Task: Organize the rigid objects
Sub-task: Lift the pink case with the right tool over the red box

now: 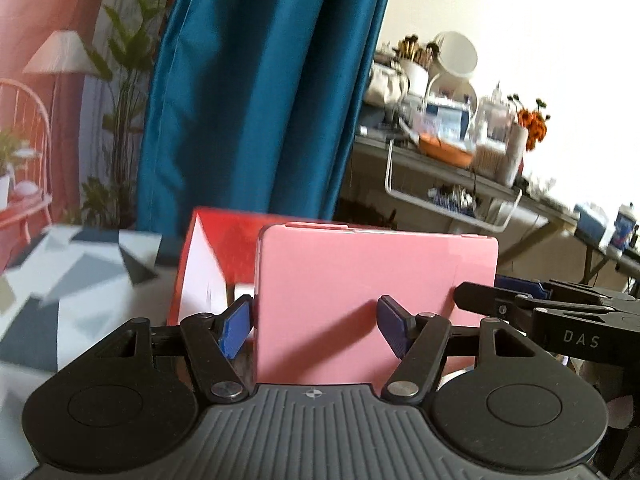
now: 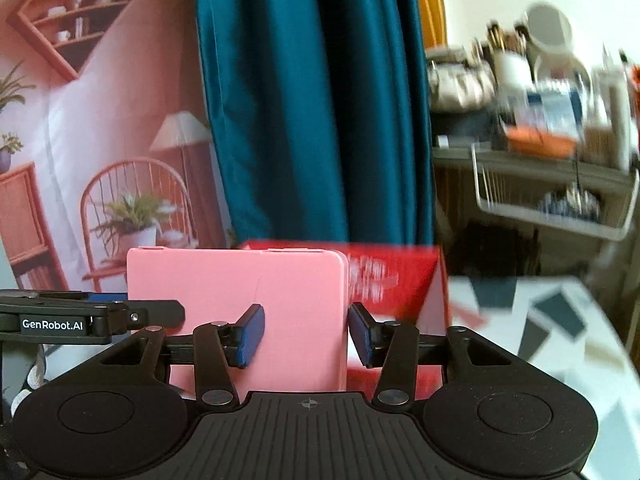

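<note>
Pink case (image 1: 376,304) upright before red box (image 1: 224,240), above patterned worktop (image 1: 80,276). My left claw (image 1: 316,326) clamps its left edge; my right claw (image 2: 306,334) clamps its right edge.

Teal curtain (image 1: 256,92), pink room-scene backdrop (image 2: 100,128), cluttered grey shelf (image 1: 452,168), geometric-patterned tabletop (image 1: 76,276)

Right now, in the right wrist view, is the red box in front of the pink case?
No: the pink case stands nearer the camera and covers part of the red box behind it.
</note>
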The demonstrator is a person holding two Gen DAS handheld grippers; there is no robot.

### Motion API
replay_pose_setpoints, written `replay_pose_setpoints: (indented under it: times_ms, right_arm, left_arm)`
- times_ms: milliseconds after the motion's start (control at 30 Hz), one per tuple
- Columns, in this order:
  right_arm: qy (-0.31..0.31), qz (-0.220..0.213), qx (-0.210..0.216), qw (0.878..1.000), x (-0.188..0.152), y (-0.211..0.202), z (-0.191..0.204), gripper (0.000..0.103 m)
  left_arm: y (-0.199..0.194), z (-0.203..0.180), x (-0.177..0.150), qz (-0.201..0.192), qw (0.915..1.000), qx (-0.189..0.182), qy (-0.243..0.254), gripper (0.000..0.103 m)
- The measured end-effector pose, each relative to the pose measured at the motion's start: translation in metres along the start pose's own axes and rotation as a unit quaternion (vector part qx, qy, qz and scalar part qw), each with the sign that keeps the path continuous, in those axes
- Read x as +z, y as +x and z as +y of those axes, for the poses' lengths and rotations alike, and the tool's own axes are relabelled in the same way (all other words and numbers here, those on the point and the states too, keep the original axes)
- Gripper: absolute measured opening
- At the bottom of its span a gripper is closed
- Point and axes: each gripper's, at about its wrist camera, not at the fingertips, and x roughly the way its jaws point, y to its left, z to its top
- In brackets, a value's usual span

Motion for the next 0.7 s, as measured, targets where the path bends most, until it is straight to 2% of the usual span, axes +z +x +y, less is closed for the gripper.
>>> replay_pose_setpoints:
  times_ms: [100,267,333,467,700]
  right_arm:
    - [-0.019,-0.02,-0.006,1.0,0.025,0.018,-0.007,0.044]
    - [-0.013,-0.009,-0.017,1.0,0.038,0.06,-0.023,0.044]
    - [-0.007,0.004,-0.024,1.0,0.034,0.078,-0.031,0.043]
    - [0.014,0.042,-0.039,0.998,0.017,0.106,-0.04,0.044]
    - [0.075,0.116,-0.049,0.989,-0.009,0.134,-0.056,0.044]
  left_arm:
    - [0.018,0.002,0.024,-0.005,1.0,-0.001,0.003,0.07]
    - [0.059,0.007,0.04,0.02,0.9998,0.003,0.007,0.07]
    - [0.075,0.009,0.038,0.037,0.9992,0.005,0.01,0.07]
    - [0.105,0.015,0.025,0.091,0.9957,0.009,-0.015,0.07]
    - [0.138,0.023,0.009,0.151,0.988,0.021,-0.025,0.07]
